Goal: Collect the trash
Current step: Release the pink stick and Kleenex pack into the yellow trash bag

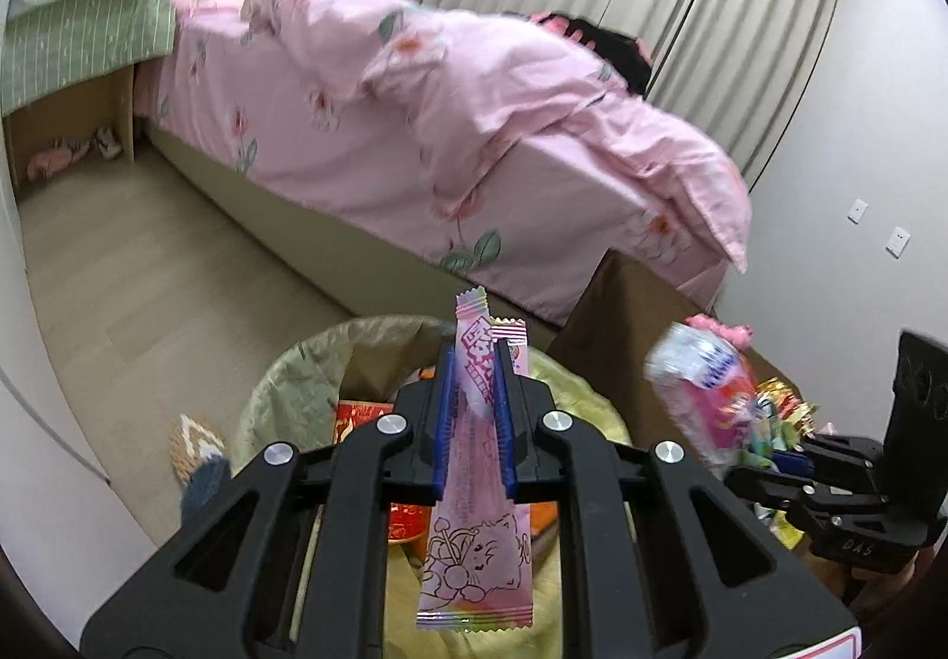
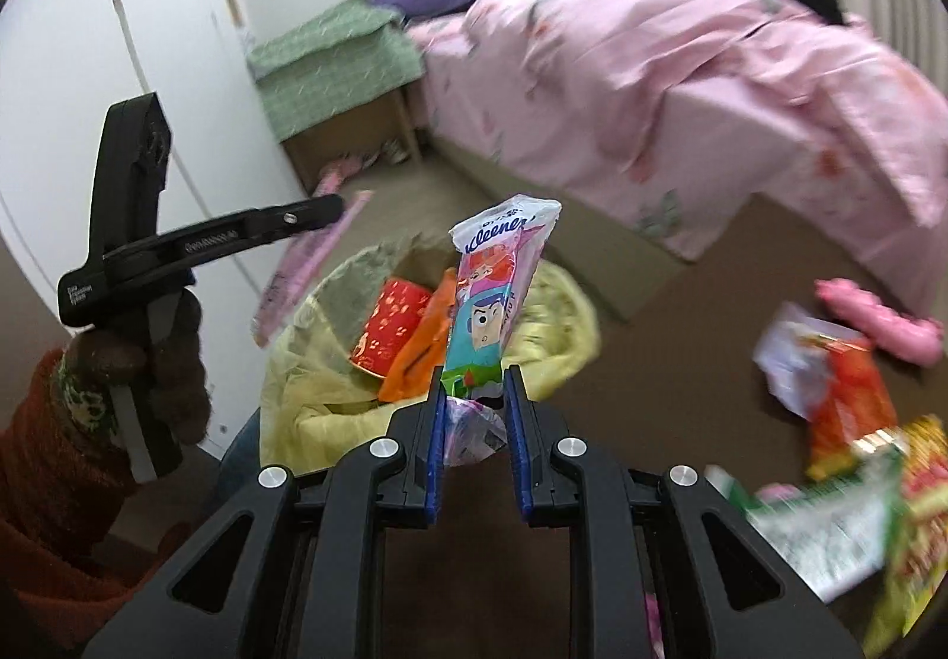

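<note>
Your left gripper (image 1: 474,362) has its jaws clenched on a pink candy wrapper (image 1: 474,487), above the lined trash bin (image 1: 278,392). Your right gripper (image 2: 474,386) grasps a tissue pack (image 2: 492,297), the bin (image 2: 332,303) at its eleven o'clock.

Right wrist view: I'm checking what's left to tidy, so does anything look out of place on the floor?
Yes. Several crumpled snack wrappers lie loose on the brown surface at the right, outside the lined trash bin. A pink item lies beside them. They are blurred, so details are unclear.
</note>
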Tool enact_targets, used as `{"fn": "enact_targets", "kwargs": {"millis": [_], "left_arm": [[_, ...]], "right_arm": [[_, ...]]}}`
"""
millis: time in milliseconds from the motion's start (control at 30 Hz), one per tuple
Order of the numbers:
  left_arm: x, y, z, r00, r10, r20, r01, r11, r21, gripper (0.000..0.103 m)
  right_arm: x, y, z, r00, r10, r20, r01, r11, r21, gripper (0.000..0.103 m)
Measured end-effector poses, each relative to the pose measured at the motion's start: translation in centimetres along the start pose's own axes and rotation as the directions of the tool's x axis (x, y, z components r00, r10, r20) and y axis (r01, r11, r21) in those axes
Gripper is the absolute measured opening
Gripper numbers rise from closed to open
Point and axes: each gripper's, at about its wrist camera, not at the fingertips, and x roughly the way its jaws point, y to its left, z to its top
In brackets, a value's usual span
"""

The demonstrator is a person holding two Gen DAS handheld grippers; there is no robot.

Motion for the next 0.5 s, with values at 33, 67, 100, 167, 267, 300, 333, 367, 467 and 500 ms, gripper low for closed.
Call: {"fn": "enact_targets", "kwargs": {"millis": [33,67,100,167,267,300,333,367,467,500], "left_arm": [[1.2,0.7,-0.4,1.000,0.004,-0.023,-0.004,1.000,-0.005,0.011],[2.1,1.1,-0.7,0.999,0.009,-0.042,-0.010,1.000,-0.010,0.011],[3.1,1.3,-0.8,0.998,0.013,-0.061,-0.014,1.000,-0.015,0.011],[4.5,2.1,-1.4,0.994,0.026,-0.105,-0.029,0.999,-0.027,0.011],[5.4,2.8,-2.4,0.986,0.053,-0.157,-0.058,0.998,-0.026,0.011],[5.6,2.9,-2.6,0.984,0.057,-0.167,-0.061,0.998,-0.021,0.011],[5.8,2.9,-3.0,0.982,0.056,-0.181,-0.059,0.998,-0.008,0.011],[6.0,2.9,-3.1,0.981,0.058,-0.186,-0.060,0.998,-0.002,0.011],[6.7,2.9,-3.6,0.978,0.061,-0.200,-0.062,0.998,0.001,0.011],[6.9,3.1,-3.7,0.977,0.059,-0.203,-0.062,0.998,-0.008,0.011]], "right_arm": [[1.3,0.1,0.5,1.000,0.011,-0.023,-0.011,1.000,-0.006,0.019],[2.6,0.0,0.9,0.999,0.027,-0.047,-0.027,1.000,-0.005,0.019],[3.4,0.0,1.1,0.997,0.037,-0.064,-0.037,0.999,-0.003,0.019],[6.0,0.3,1.9,0.991,0.057,-0.125,-0.058,0.998,-0.011,0.018],[9.2,0.9,2.5,0.974,0.064,-0.217,-0.074,0.996,-0.039,0.018],[10.4,1.1,2.7,0.965,0.064,-0.255,-0.078,0.996,-0.046,0.018],[11.4,1.2,2.8,0.957,0.061,-0.285,-0.080,0.995,-0.053,0.018],[11.9,1.3,2.8,0.950,0.060,-0.306,-0.082,0.995,-0.060,0.018],[13.8,1.6,2.8,0.932,0.031,-0.362,-0.072,0.992,-0.102,0.018],[14.4,1.7,2.7,0.925,0.020,-0.380,-0.068,0.991,-0.114,0.018]]}}
